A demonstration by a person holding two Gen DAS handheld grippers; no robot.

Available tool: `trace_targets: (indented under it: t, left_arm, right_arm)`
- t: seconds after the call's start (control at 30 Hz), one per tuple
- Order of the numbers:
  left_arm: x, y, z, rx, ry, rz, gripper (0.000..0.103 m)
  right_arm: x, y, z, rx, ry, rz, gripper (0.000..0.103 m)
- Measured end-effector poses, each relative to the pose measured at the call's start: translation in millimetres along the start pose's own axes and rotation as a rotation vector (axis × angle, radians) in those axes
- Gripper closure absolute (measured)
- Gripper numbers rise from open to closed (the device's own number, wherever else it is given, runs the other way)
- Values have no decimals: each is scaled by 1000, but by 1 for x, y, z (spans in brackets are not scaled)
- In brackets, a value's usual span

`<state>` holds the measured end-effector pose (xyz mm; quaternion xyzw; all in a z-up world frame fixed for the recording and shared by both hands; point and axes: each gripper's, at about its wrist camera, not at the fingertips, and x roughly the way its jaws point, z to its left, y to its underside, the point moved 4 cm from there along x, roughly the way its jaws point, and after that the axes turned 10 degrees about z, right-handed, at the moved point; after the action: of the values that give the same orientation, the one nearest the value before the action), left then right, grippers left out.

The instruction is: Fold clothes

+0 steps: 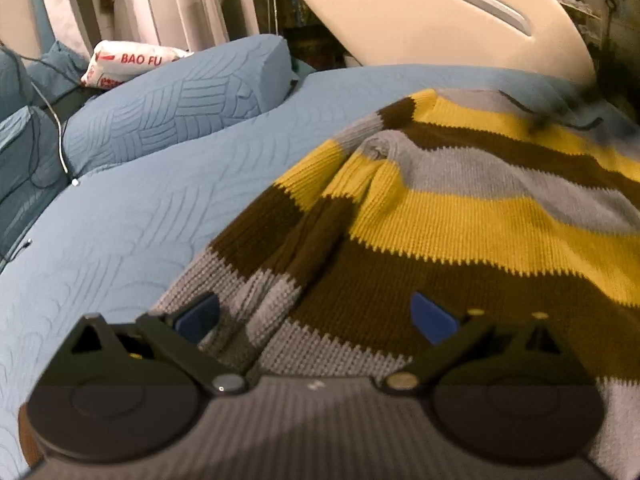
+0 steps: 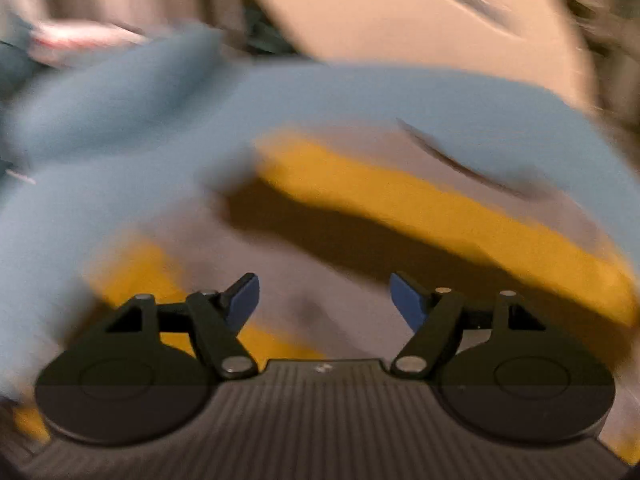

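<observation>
1 striped sweater, 2 open hand-held grippers: left, right.

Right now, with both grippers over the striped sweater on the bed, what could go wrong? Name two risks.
1. The sleeve lies bunched on the striped sweater; folding now may trap the lump.
2. The right gripper, open and empty, gives a blurred view, so it may pinch the blue quilt too.

The left gripper points downward, its blue pads spread wide with nothing clamped. The right gripper also tilts down, jaws apart and empty.
</observation>
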<state>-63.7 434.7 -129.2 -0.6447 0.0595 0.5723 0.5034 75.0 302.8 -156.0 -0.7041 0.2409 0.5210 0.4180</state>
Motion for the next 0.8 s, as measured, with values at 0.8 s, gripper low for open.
trace_targets:
  t: [0.8]
  left_arm:
    - [-62,36,37,612,149,413,0]
  right_arm:
    - [-105,264,-121,275,-179,55,8]
